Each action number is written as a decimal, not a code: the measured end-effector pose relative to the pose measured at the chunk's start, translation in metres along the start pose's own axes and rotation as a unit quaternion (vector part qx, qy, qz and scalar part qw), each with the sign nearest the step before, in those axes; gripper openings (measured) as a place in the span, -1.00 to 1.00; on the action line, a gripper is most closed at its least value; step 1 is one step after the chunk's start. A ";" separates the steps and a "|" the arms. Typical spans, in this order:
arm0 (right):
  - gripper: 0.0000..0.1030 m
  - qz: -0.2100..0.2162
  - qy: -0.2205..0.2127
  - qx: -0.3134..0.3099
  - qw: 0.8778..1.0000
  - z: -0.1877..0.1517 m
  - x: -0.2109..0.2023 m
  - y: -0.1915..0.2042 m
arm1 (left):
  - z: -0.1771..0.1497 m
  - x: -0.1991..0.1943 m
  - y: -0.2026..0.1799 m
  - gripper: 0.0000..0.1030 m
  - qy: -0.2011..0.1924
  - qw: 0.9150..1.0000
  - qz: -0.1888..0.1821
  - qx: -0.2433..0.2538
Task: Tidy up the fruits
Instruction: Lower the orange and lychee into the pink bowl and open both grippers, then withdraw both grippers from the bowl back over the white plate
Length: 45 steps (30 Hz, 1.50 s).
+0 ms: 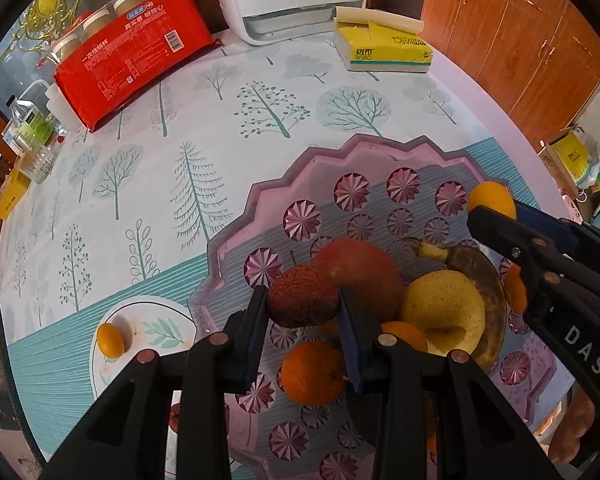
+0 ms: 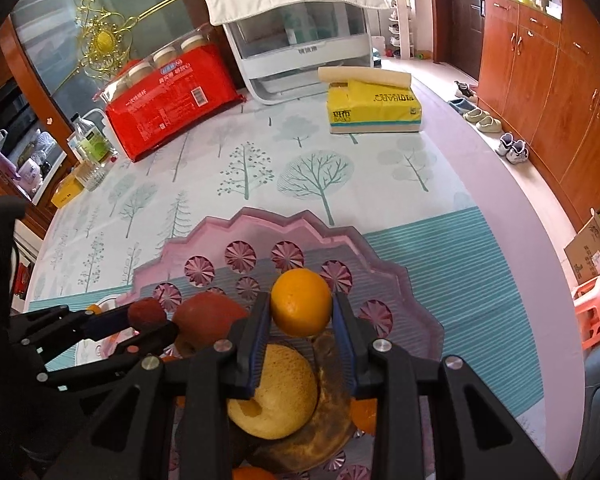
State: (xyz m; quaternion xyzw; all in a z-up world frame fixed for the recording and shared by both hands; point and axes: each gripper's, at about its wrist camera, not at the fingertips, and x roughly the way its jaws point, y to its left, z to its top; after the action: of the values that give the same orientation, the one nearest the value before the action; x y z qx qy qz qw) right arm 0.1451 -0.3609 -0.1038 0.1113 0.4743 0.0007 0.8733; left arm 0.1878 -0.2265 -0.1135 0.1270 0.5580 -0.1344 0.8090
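My left gripper (image 1: 303,300) is shut on a rough reddish-brown lychee (image 1: 302,298) and holds it above the pink scalloped fruit tray (image 1: 380,160). My right gripper (image 2: 301,307) is shut on a small orange (image 2: 301,302) above the same tray (image 2: 284,224). In the tray lie a red apple (image 1: 360,272), a yellow apple (image 1: 444,312), a browned banana (image 1: 488,280) and an orange (image 1: 312,372). A small kumquat (image 1: 110,340) sits on a leaf-patterned white plate (image 1: 156,320) left of the tray.
At the back of the tree-print tablecloth are a red pack of paper cups (image 1: 132,56), a white appliance (image 1: 296,4) and a yellow tissue pack (image 1: 384,44). Bottles (image 1: 32,136) stand at the left edge. Wooden cabinets (image 2: 560,80) line the right.
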 end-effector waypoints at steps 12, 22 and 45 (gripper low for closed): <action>-0.23 0.001 0.014 0.005 1.000 -0.002 0.006 0.003 | -0.002 0.001 0.000 -0.03 -0.003 1.000 0.021 0.008; -0.04 -0.003 0.000 -0.007 1.000 -0.004 -0.002 0.009 | -0.011 -0.005 0.001 0.63 -0.008 1.000 0.024 0.006; 0.03 -0.010 -0.011 -0.010 1.000 -0.015 -0.018 0.016 | -0.030 -0.033 0.020 0.78 -0.020 0.999 0.022 -0.018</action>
State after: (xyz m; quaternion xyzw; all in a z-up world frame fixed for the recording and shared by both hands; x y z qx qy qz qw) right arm 0.1248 -0.3444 -0.0934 0.0974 0.4658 -0.0047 0.8795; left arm 0.1582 -0.1947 -0.0920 0.1215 0.5414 -0.1091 0.8247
